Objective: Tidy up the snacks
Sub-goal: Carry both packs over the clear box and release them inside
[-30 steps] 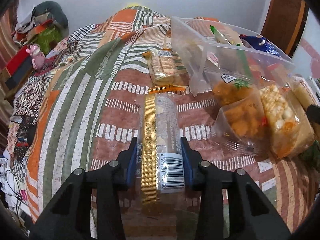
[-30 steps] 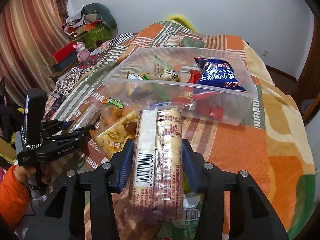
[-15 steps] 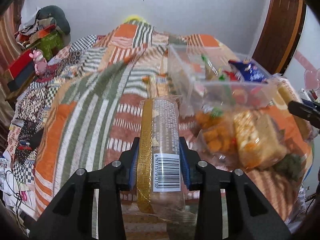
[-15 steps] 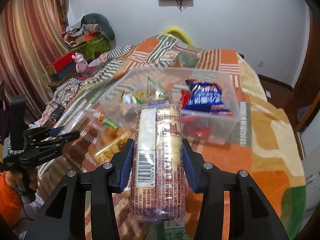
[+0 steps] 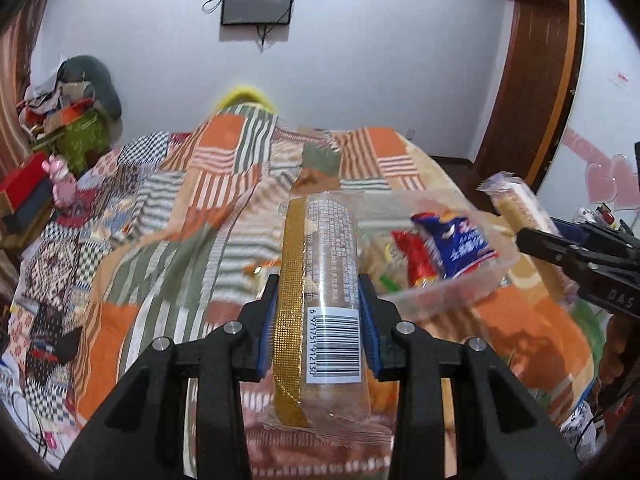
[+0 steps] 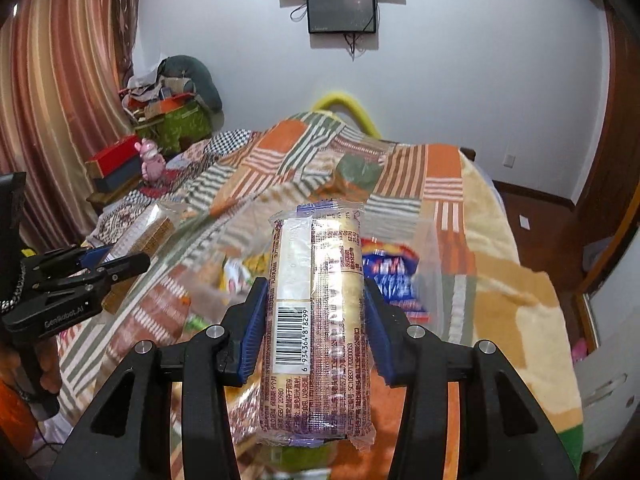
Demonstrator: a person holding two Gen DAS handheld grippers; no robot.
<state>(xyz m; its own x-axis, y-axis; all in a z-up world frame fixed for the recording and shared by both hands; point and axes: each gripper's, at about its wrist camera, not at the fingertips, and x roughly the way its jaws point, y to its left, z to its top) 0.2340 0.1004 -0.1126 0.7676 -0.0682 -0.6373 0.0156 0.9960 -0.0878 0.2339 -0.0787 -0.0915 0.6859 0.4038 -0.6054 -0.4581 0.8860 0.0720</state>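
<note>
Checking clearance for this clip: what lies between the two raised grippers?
In the left wrist view, the clear bin with its blue bag sits on the quilt between the left gripper and right gripper.

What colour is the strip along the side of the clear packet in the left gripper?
Gold, with a fine dotted texture, running along the biscuit packet; the left wrist view shows it best.

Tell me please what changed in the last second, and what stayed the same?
Both grippers rose from the bed, carrying their packs: the left gripper lifted the gold-striped biscuit pack, the right gripper the purple-printed cracker pack. The clear bin now sits lower in both views. Unchanged: both jaws stay shut on their packs; nothing released.
</note>
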